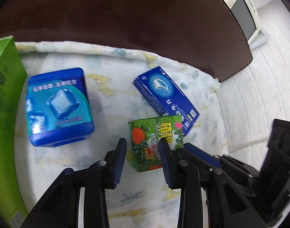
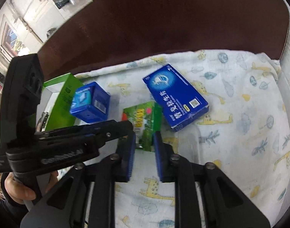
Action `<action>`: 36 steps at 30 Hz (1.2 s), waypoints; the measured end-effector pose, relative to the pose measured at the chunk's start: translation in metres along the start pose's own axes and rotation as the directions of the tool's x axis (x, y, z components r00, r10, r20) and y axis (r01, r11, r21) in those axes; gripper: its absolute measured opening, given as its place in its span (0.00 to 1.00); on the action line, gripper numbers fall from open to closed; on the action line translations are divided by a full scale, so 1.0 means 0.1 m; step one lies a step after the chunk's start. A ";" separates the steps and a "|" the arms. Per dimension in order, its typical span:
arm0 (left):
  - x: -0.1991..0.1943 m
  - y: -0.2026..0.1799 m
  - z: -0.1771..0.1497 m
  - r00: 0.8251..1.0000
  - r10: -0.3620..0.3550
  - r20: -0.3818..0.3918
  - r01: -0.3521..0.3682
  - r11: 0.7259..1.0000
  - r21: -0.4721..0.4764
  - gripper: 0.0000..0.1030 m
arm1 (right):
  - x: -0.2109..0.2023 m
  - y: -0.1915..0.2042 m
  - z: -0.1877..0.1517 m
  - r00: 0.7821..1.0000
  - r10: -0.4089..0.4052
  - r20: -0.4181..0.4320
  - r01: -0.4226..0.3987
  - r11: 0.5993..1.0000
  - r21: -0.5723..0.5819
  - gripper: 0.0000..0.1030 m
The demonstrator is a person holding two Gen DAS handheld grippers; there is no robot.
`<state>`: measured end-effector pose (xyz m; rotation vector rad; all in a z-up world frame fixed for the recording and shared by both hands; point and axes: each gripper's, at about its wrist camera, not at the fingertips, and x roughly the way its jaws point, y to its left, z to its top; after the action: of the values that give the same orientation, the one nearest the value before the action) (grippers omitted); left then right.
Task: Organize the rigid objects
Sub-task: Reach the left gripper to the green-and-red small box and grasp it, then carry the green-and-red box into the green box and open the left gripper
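A small green box [image 1: 145, 133] printed with flowers and leaves sits tilted in the middle of the cloth. My left gripper [image 1: 143, 142] is open around its near end, the left pad clear of it. From the right, my right gripper [image 1: 186, 146] reaches its corner. In the right wrist view the right gripper [image 2: 145, 138] is shut on the green box [image 2: 145, 114], whose near edge is between the pads. The left gripper [image 2: 125, 129] comes in from the left. A blue cube box [image 1: 59, 106] [image 2: 89, 102] and a flat blue box [image 1: 165, 96] [image 2: 175, 98] lie nearby.
A tall green carton [image 1: 4, 95] [image 2: 63, 93] stands at the left edge. Everything rests on a white animal-print cloth [image 1: 110, 98] [image 2: 240, 133] over a dark brown table [image 1: 125, 19]. A white device with a screen [image 1: 245, 17] stands beyond. A hand [image 2: 17, 186] holds the left gripper.
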<state>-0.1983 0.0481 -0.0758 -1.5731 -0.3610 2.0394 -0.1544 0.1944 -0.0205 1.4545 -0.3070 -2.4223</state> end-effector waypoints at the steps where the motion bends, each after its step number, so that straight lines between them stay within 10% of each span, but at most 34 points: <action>1: 0.04 -0.01 -0.01 1.000 -0.006 -0.015 0.006 1.000 0.008 0.33 | 0.02 -0.05 0.00 1.000 0.007 -0.009 -0.007 1.000 0.020 0.13; 21: -0.13 -0.22 -0.19 0.999 0.032 0.015 -0.034 0.982 0.184 0.28 | -0.17 -0.31 -0.09 0.992 0.128 -0.023 -0.125 0.988 0.089 0.18; 36: -1.57 0.22 -0.31 0.955 0.061 0.291 -0.120 0.974 0.191 0.28 | -0.83 0.91 0.03 0.968 0.227 0.108 -0.206 0.963 -0.175 0.19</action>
<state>-0.1460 -0.0615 0.0314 -1.1949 -0.1741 2.2986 -0.1075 0.1390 0.0793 1.1373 -0.2731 -2.3065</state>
